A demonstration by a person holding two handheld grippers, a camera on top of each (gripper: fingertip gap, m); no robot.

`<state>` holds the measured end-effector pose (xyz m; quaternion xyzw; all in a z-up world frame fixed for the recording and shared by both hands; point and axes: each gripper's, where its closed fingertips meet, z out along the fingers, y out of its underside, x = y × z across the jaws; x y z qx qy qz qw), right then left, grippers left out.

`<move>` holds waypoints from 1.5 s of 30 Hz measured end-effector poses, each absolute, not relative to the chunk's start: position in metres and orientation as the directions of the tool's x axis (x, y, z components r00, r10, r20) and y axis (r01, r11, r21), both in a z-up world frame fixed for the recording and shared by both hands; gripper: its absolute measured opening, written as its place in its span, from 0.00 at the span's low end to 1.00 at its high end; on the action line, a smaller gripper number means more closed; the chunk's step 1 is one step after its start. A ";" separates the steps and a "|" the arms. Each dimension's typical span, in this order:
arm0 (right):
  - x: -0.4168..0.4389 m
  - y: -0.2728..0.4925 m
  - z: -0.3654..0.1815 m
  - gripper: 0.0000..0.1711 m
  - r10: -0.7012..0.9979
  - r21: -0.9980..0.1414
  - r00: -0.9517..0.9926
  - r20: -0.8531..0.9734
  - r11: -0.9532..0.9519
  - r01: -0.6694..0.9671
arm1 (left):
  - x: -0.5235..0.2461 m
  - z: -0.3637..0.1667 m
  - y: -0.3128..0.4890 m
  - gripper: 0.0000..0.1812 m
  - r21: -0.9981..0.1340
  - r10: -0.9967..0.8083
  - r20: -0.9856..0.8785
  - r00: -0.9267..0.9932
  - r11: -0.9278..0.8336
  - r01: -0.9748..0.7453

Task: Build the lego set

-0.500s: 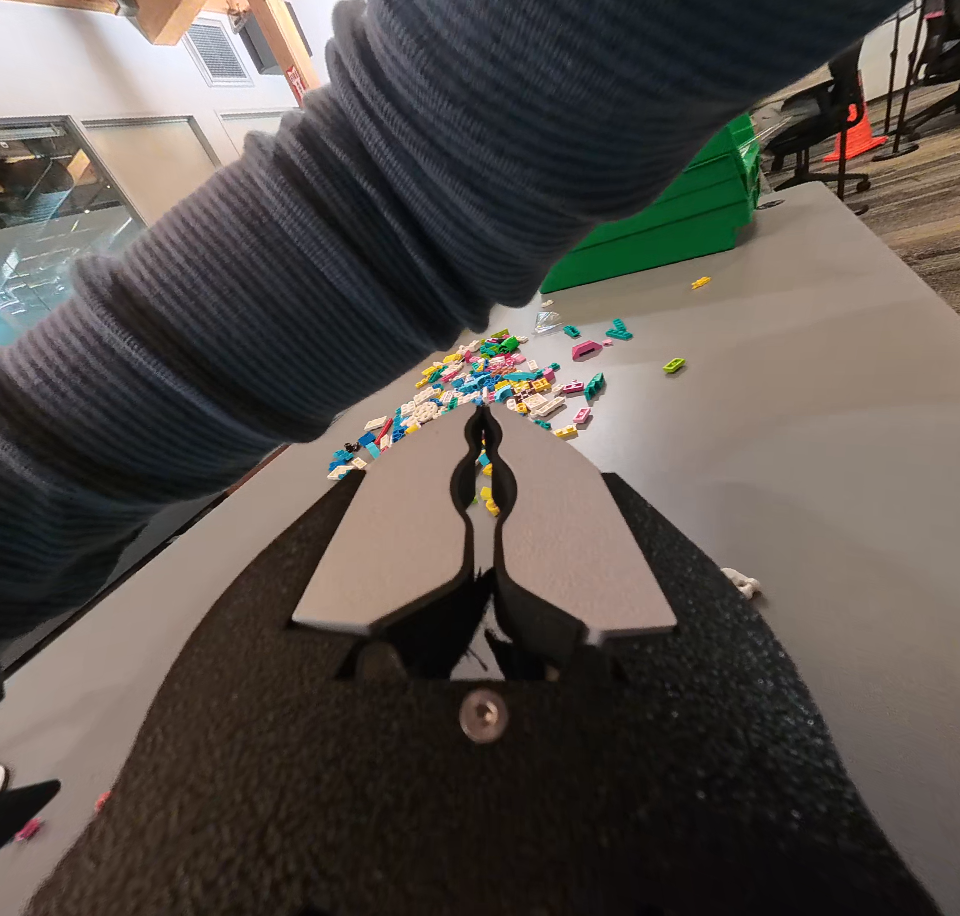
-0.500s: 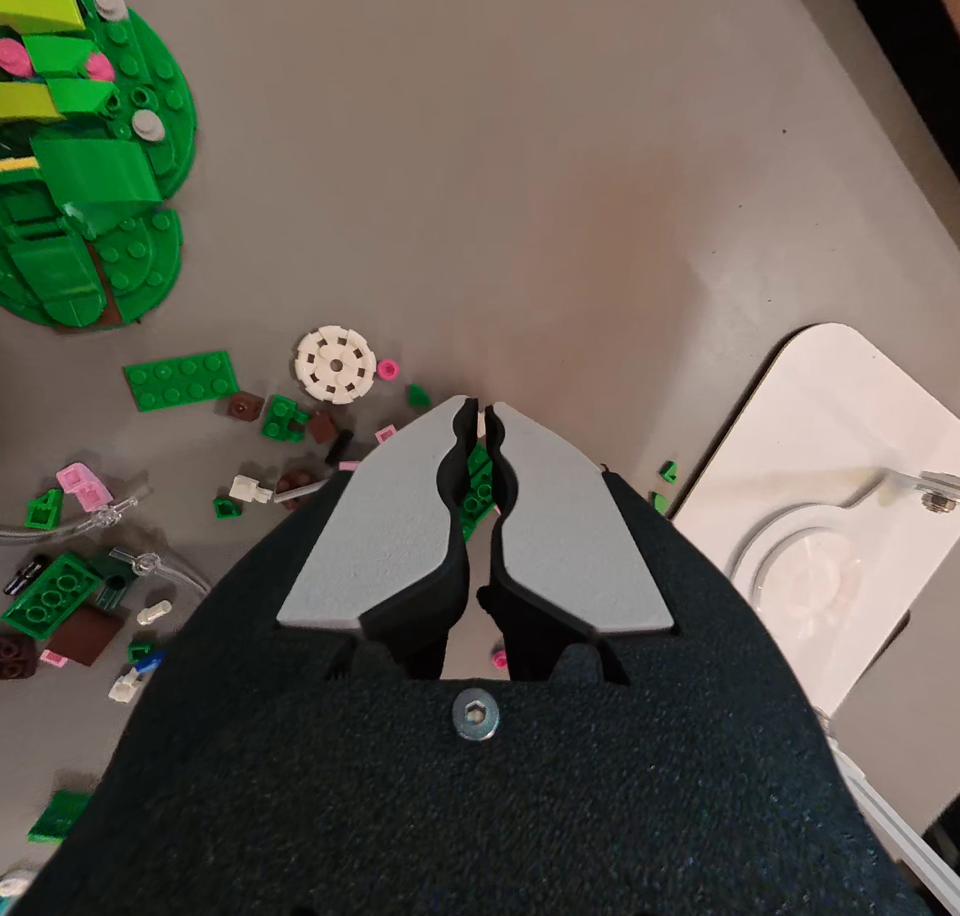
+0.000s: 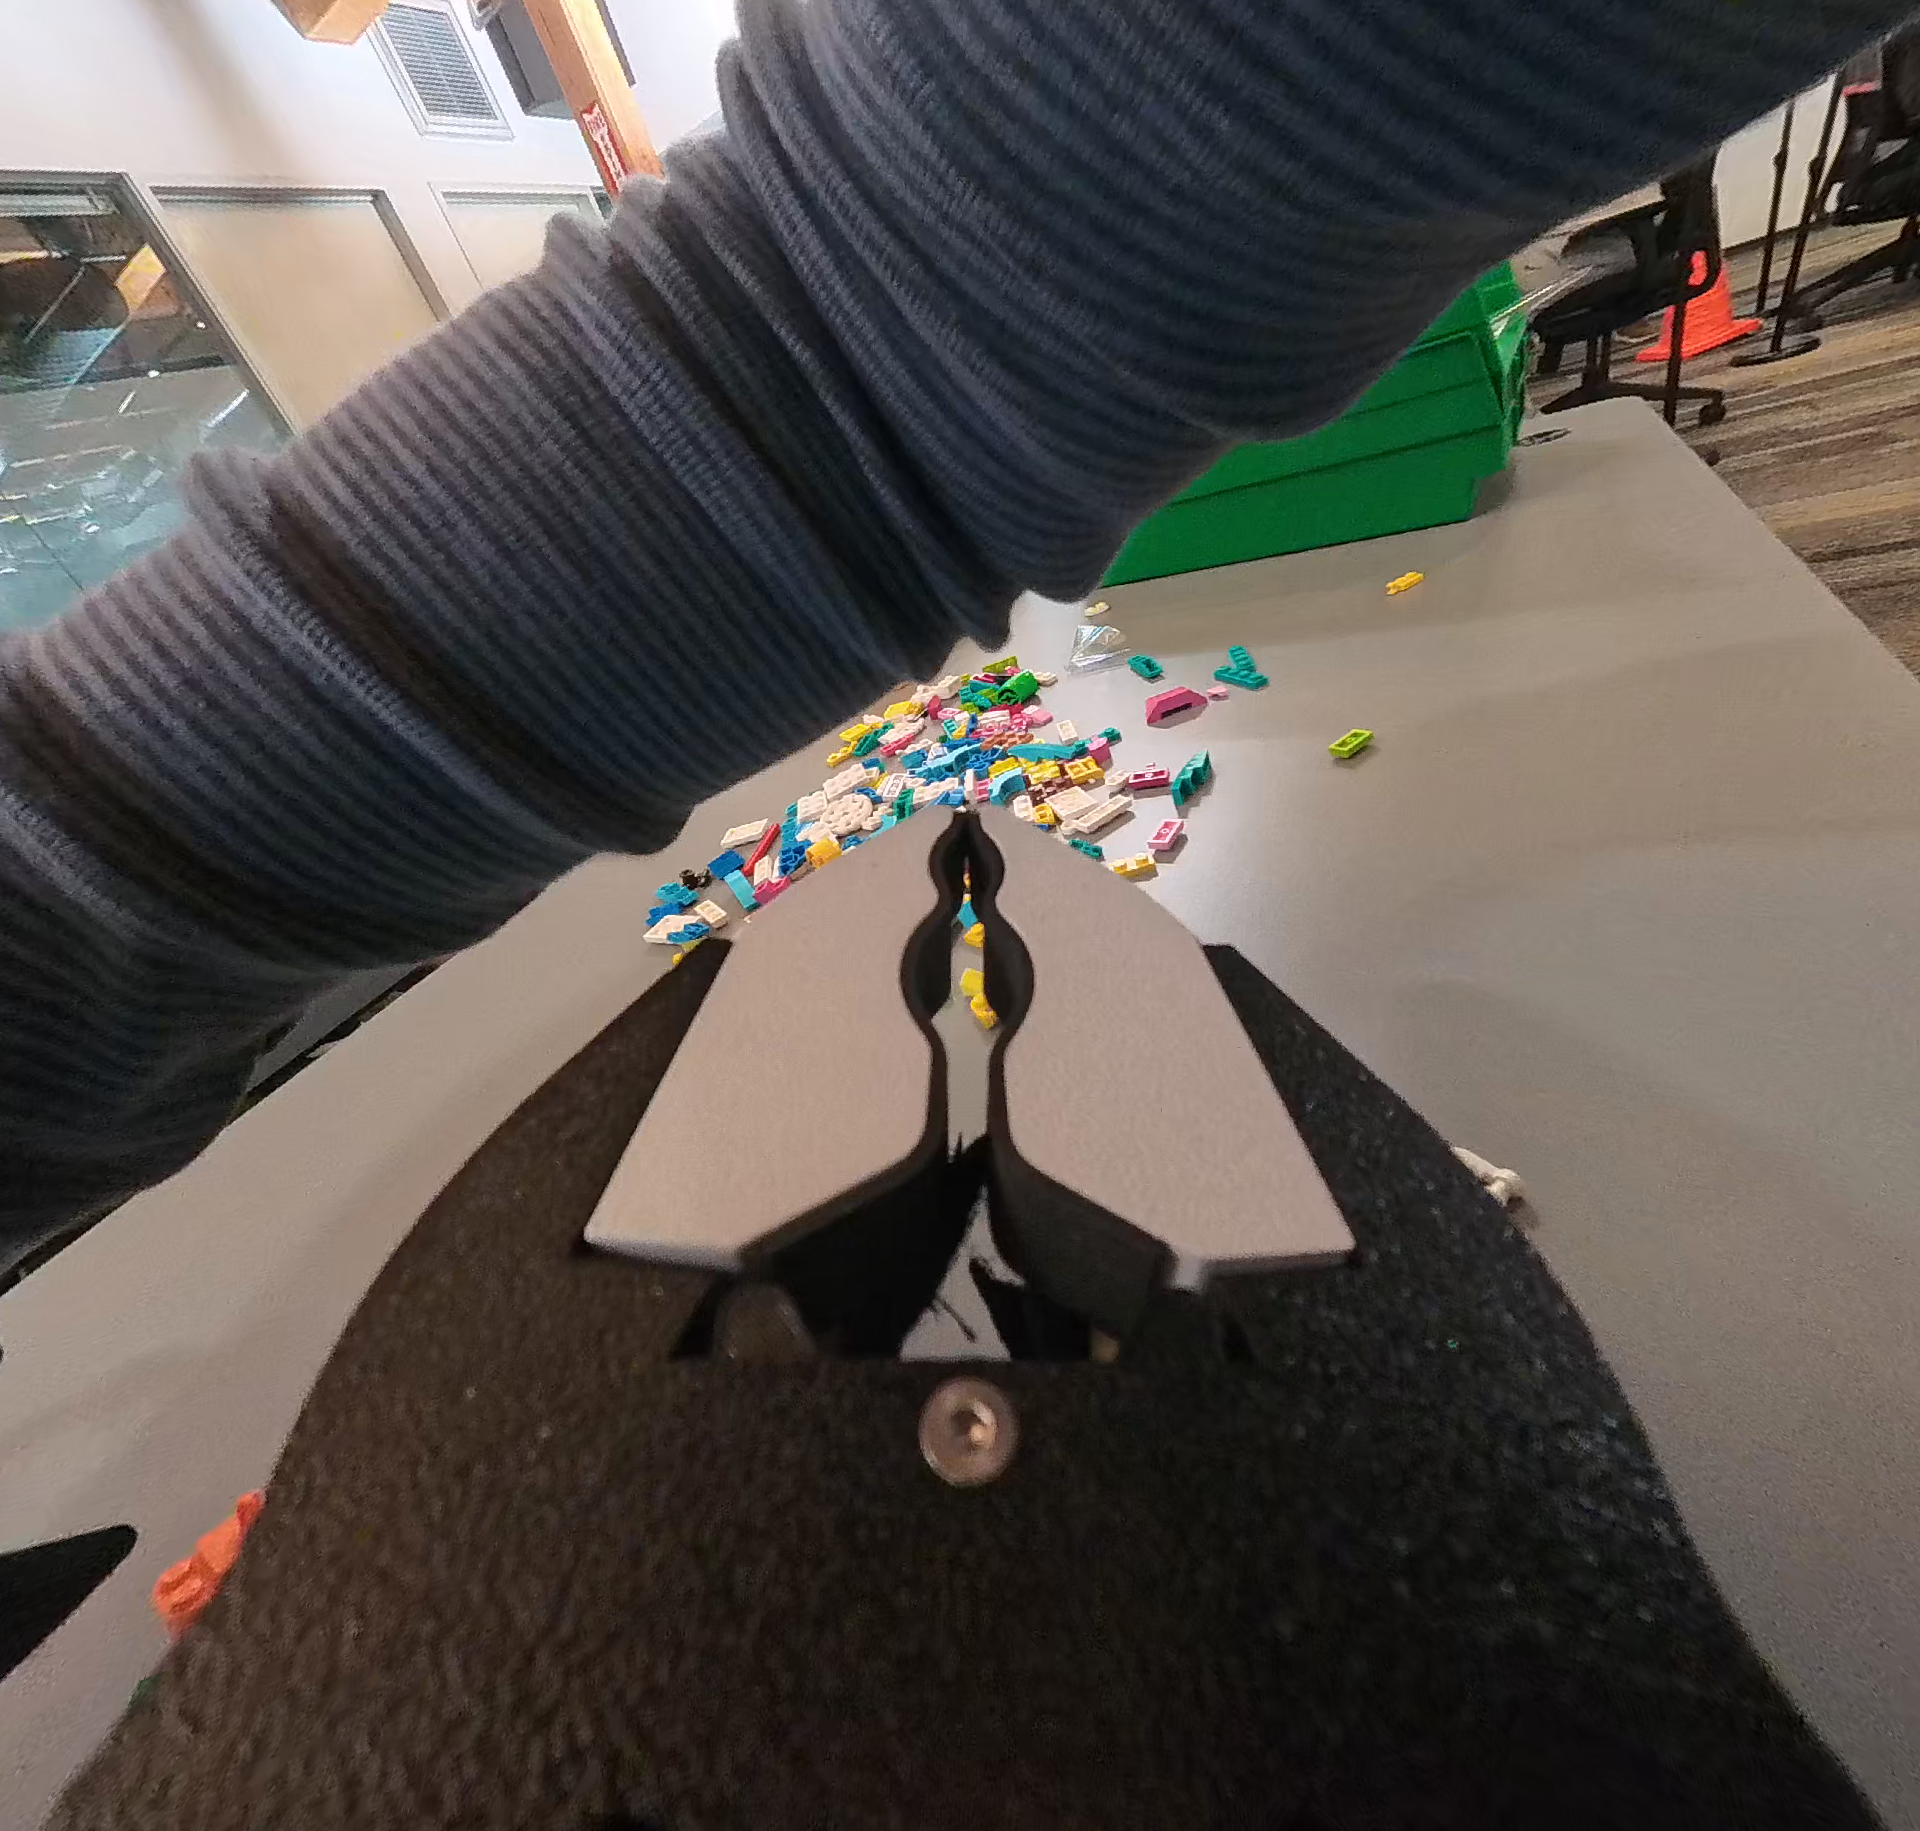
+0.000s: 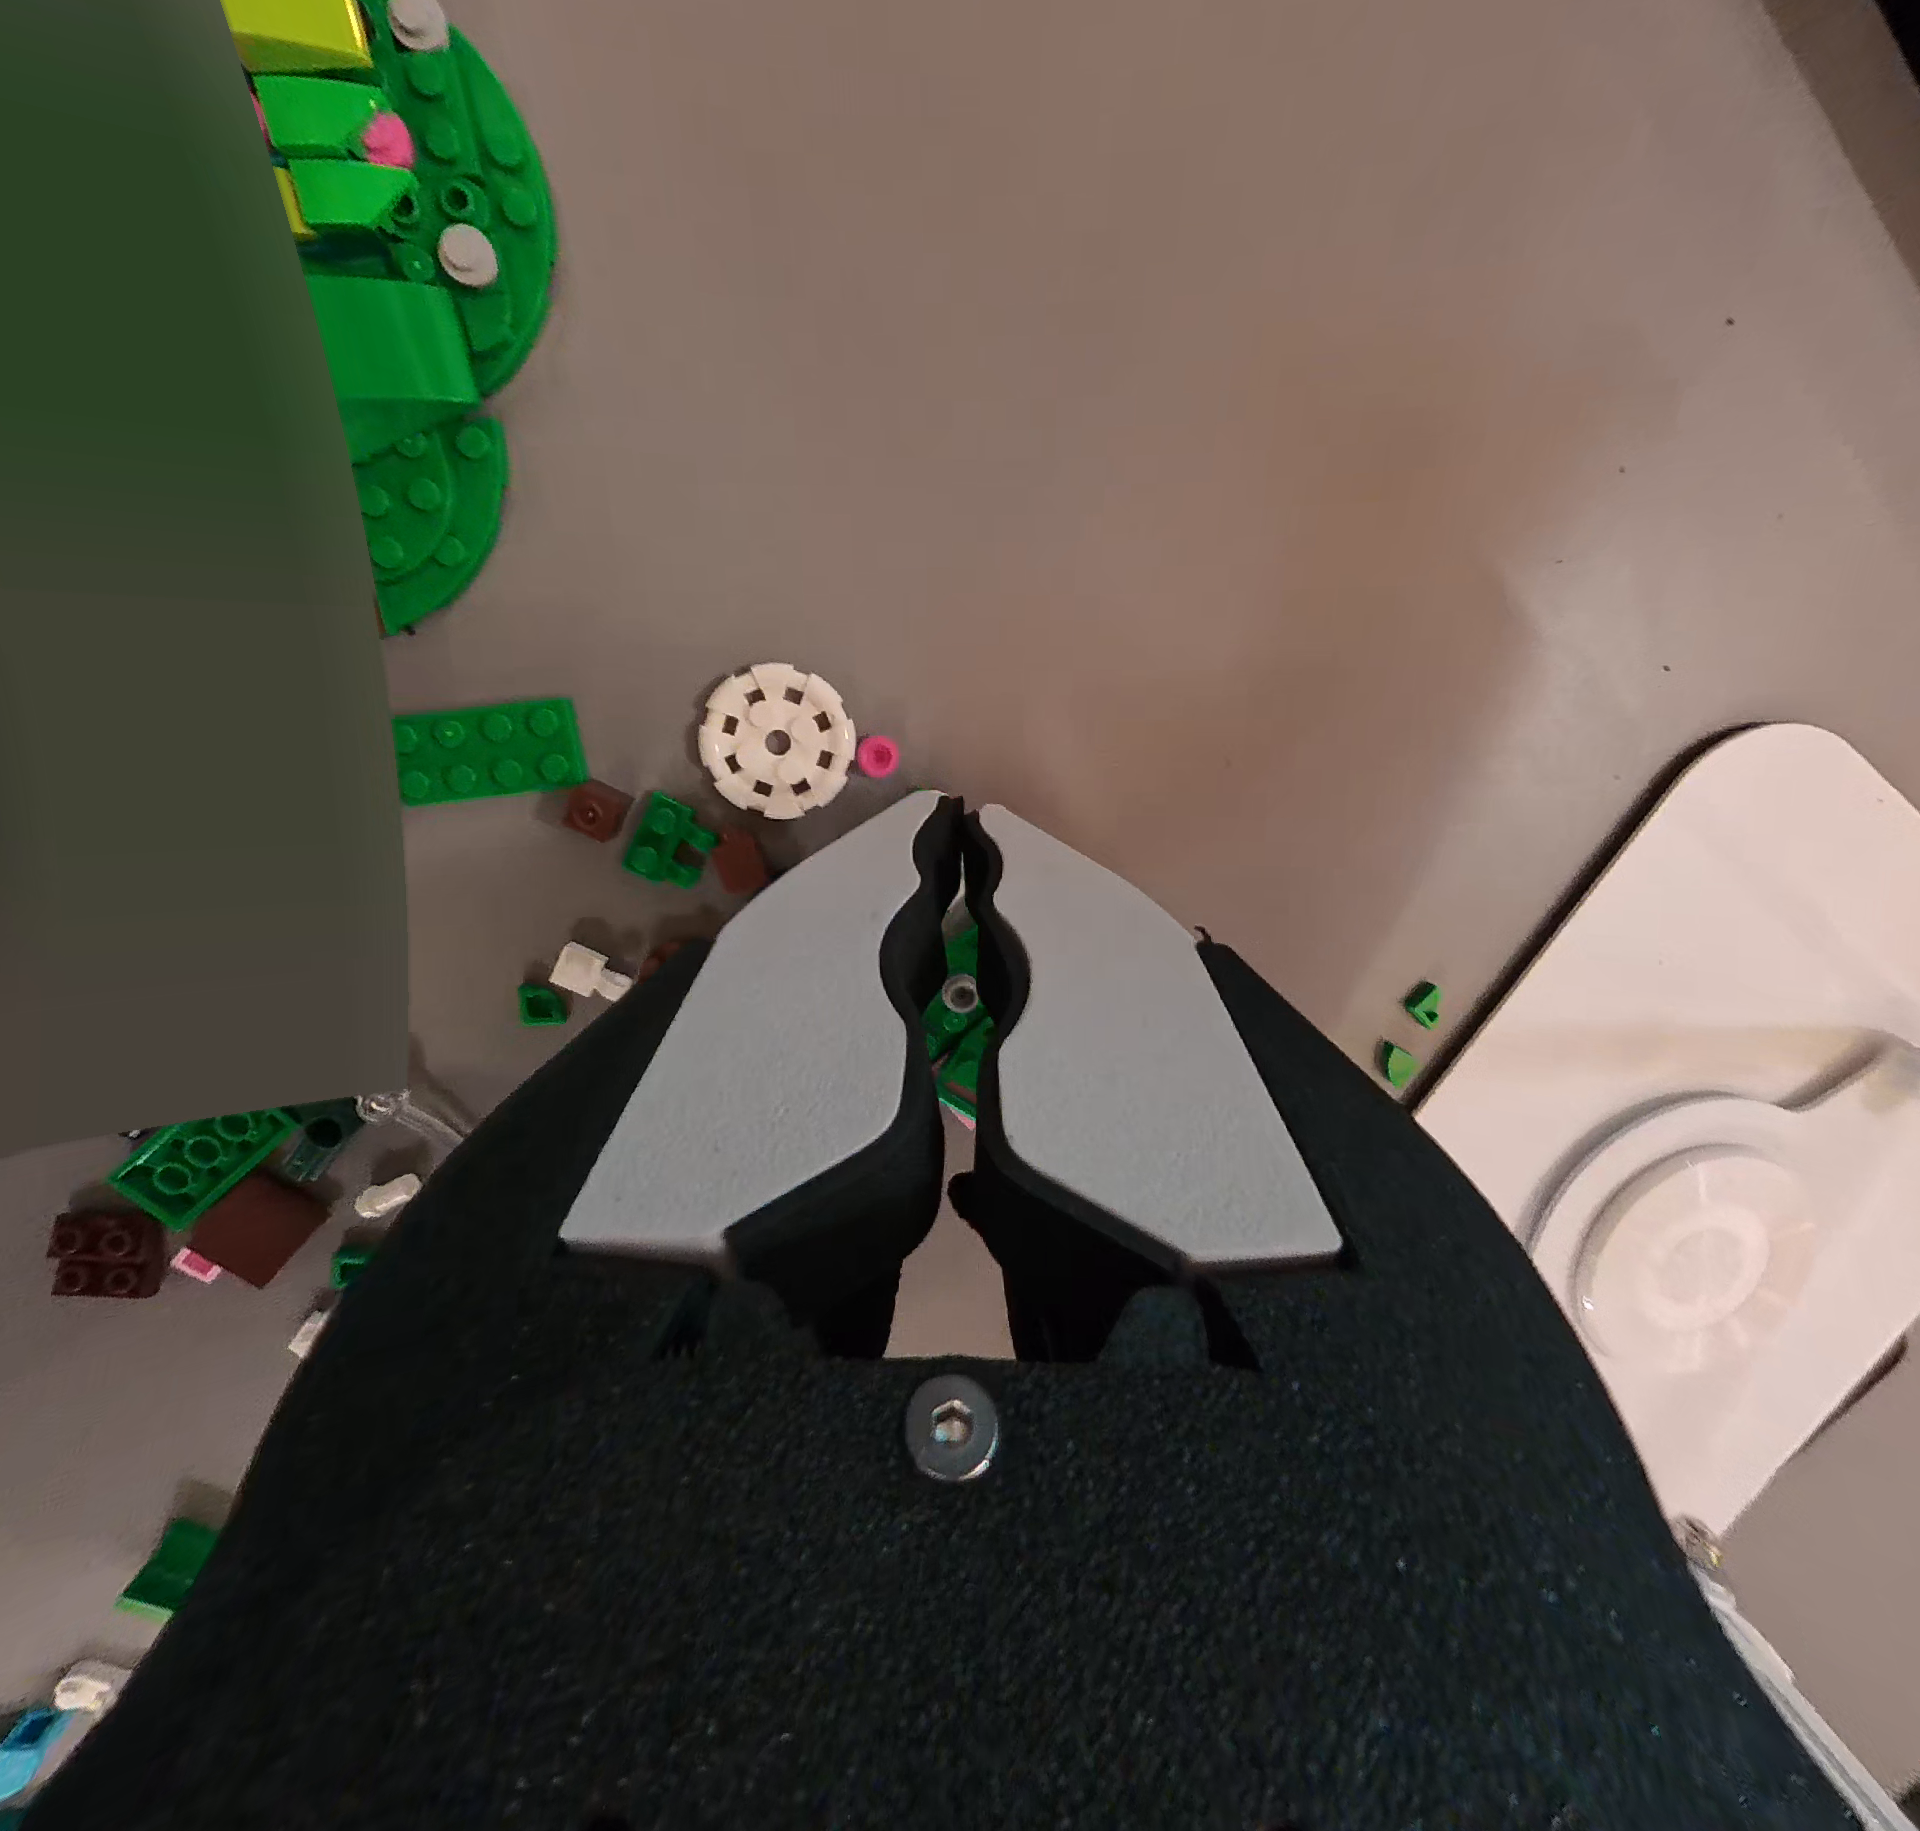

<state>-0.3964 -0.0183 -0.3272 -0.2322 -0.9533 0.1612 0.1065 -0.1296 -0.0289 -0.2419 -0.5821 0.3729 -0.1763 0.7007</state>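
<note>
The right gripper [image 4: 961,815] is hovering over the grey tabletop [image 4: 1143,379] with its jaws nearly closed and nothing visible held between them. The small green plastic bricks [image 4: 961,1038] are lying directly below its fingers, seen through the gap, so it seems the nearer one. The partly built green lego model [image 4: 436,327] is lying far to its left. The left gripper [image 3: 964,825], also nearly closed and empty, is pointing toward the scattered pile of colourful small lego pieces [image 3: 956,753] well ahead.
</note>
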 end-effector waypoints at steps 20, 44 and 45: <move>-0.382 -0.045 -0.335 0.00 0.395 -0.323 -0.917 0.050 0.876 0.359 | -0.130 -0.242 -0.028 0.00 -0.947 -0.680 -0.318 0.661 0.261 -0.188; -0.391 -0.065 -0.339 0.00 0.386 -0.356 -0.922 0.018 0.864 0.355 | -0.130 -0.242 -0.028 0.00 -0.950 -0.684 -0.309 0.660 0.253 -0.183; -0.391 -0.066 -0.339 0.00 0.387 -0.361 -0.922 0.017 0.862 0.355 | -0.130 -0.242 -0.028 0.00 -0.950 -0.684 -0.309 0.660 0.252 -0.184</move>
